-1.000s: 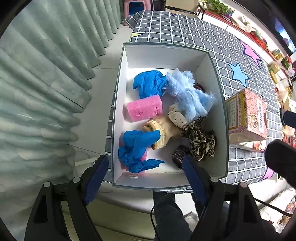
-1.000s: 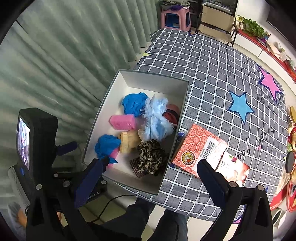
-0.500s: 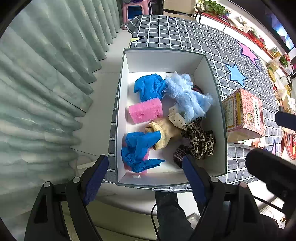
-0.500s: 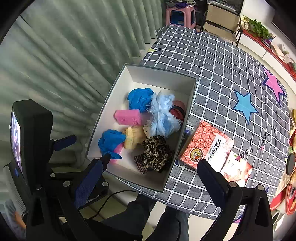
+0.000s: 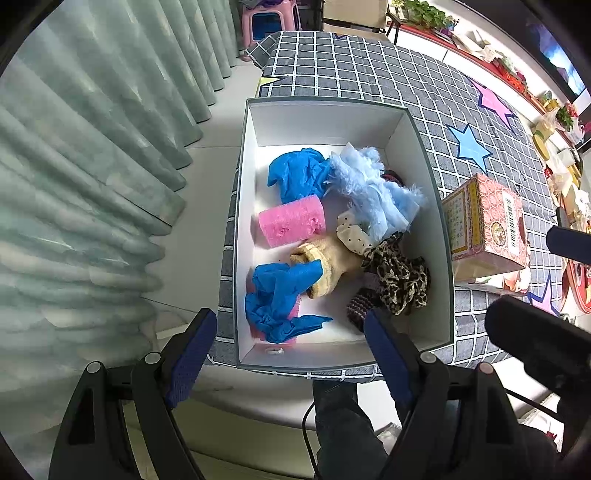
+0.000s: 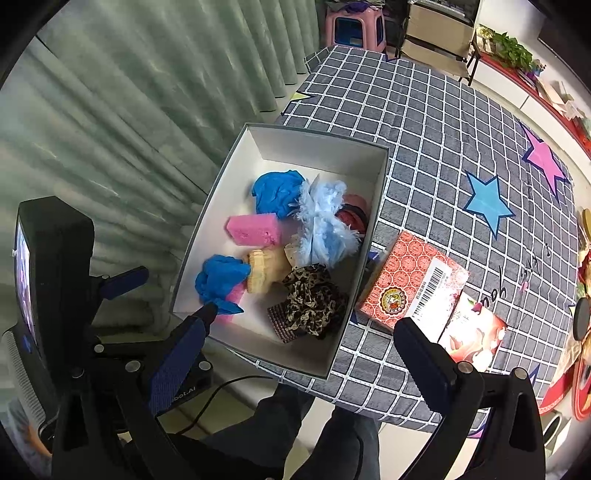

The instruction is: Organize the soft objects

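A white open box (image 5: 325,122) (image 6: 273,147) sits at the near left corner of the checked table. Inside lie two crumpled blue gloves (image 5: 295,177) (image 5: 280,295), a pink sponge roll (image 5: 291,220) (image 6: 253,229), a fluffy light-blue piece (image 5: 373,192) (image 6: 323,225), a tan sock (image 5: 328,266) (image 6: 264,268), a leopard-print scrunchie (image 5: 402,277) (image 6: 314,299) and a striped knit piece (image 5: 356,304). My left gripper (image 5: 291,347) hangs open above the box's near edge, holding nothing. My right gripper (image 6: 306,350) also stands open and empty, above the box's near right corner.
A red patterned carton (image 6: 410,284) (image 5: 484,218) lies right of the box, with a pink packet (image 6: 472,332) beside it. Green curtains (image 5: 92,166) hang at the left. A person's legs (image 6: 314,432) stand below the table edge. A pink stool (image 6: 354,26) is far back.
Both views have shifted slightly, so the box sits a little farther up in each picture. The items in the box and both grippers' jaws look the same.
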Tool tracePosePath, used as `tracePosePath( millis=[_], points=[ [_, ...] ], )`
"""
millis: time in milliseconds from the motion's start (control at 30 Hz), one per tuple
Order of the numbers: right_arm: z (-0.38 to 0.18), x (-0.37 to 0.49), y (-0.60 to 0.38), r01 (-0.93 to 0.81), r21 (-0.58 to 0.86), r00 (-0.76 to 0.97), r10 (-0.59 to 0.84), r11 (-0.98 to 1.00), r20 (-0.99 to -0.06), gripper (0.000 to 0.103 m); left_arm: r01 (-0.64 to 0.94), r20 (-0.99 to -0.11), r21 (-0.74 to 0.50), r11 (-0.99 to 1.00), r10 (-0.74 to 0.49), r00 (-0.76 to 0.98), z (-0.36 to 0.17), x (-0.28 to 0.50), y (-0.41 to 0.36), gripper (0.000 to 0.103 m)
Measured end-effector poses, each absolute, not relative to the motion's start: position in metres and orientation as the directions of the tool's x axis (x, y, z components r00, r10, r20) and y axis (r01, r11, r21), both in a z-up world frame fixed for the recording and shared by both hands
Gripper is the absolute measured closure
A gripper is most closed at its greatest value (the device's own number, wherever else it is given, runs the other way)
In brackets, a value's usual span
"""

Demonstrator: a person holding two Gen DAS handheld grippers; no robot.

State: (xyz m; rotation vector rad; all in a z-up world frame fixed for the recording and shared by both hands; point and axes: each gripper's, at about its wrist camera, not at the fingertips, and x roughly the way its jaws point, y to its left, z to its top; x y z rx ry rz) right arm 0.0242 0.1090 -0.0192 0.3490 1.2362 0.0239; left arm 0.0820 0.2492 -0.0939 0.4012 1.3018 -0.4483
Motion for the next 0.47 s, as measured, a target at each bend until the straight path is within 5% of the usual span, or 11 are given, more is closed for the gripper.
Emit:
tracePosePath(
  millis=[467],
  points=[
    [-0.025, 0.03, 0.115, 0.149, 0.281, 0.313, 0.224, 0.948, -0.923, 0.0, 0.475, -0.965, -0.066, 0.877, -0.178, 0.194, -0.091, 0.089, 0.267, 0.018]
  ],
)
